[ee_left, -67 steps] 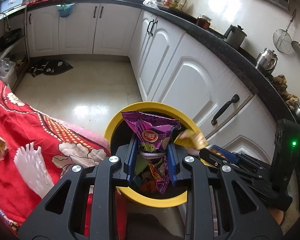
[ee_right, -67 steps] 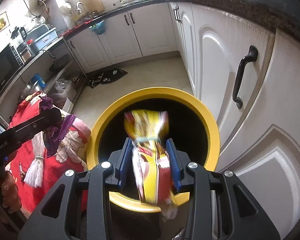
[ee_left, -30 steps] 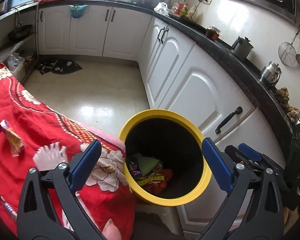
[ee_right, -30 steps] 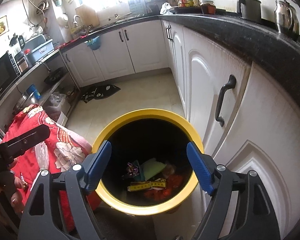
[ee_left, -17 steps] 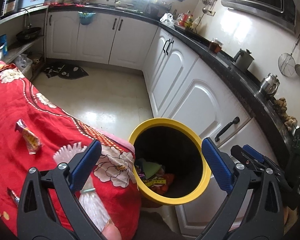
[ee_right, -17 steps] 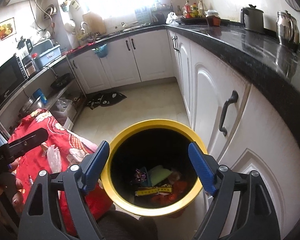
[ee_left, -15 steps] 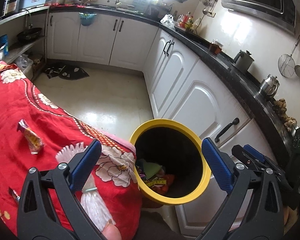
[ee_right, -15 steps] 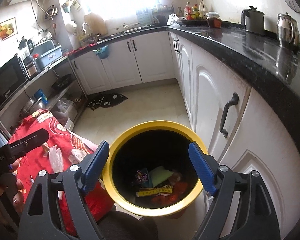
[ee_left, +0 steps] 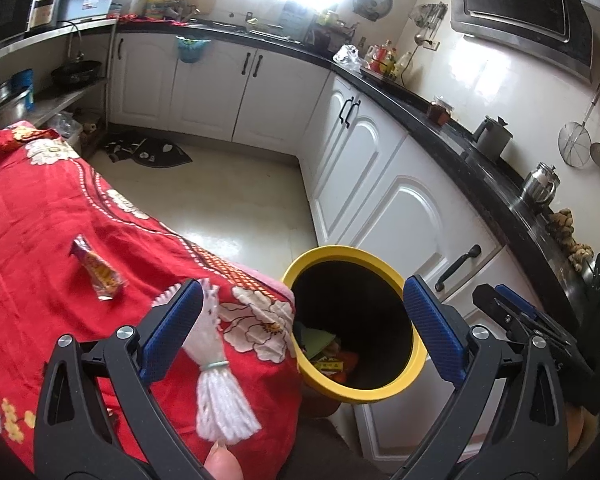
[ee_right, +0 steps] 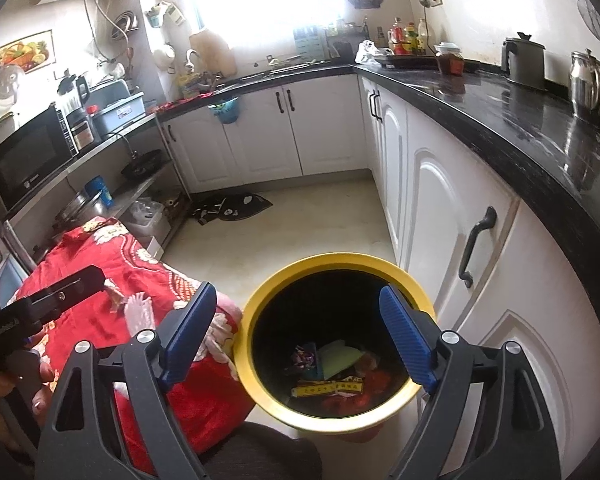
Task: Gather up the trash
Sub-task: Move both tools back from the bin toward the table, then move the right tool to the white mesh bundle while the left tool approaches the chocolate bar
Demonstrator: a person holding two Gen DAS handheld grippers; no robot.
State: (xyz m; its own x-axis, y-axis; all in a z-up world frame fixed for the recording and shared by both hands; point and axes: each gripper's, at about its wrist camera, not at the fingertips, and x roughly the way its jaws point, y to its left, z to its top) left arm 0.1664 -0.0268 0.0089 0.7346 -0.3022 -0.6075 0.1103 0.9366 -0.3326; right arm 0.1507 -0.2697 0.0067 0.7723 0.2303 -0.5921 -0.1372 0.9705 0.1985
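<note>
Basically a kitchen w/ white cabinets (ee_right: 328, 136) along two walls, black countertop (ee_right: 520, 120) on top, pale glossy floor (ee_left: 228, 196) between. Bright window at the back wall. Countertop carries a kettle (ee_right: 524, 62), a steel jug (ee_right: 590, 80), bottles and a jar further back. Left side in the right wrist view: microwave (ee_right: 24, 156) on a shelf, pans below it. Dark mat (ee_left: 148, 152) lies on the floor near the far cabinets.

Yellow bin (ee_right: 260, 292), black inside, stands on the floor just beside a cabinet door and touching the edge of a red floral cloth (ee_left: 28, 208). Crumpled wrappers (ee_right: 336, 376) sit at the bin bottom. One more snack wrapper (ee_left: 98, 268) lies flat on the red cloth, well apart from the bin. White tassel (ee_left: 216, 364) hangs at the cloth's edge.

Left gripper (ee_left: 300, 336) above cloth edge and bin rim, fingers spread wide, nothing between. Right gripper (ee_right: 296, 340) over the bin mouth, jaws opening, nothing between them either.
</note>
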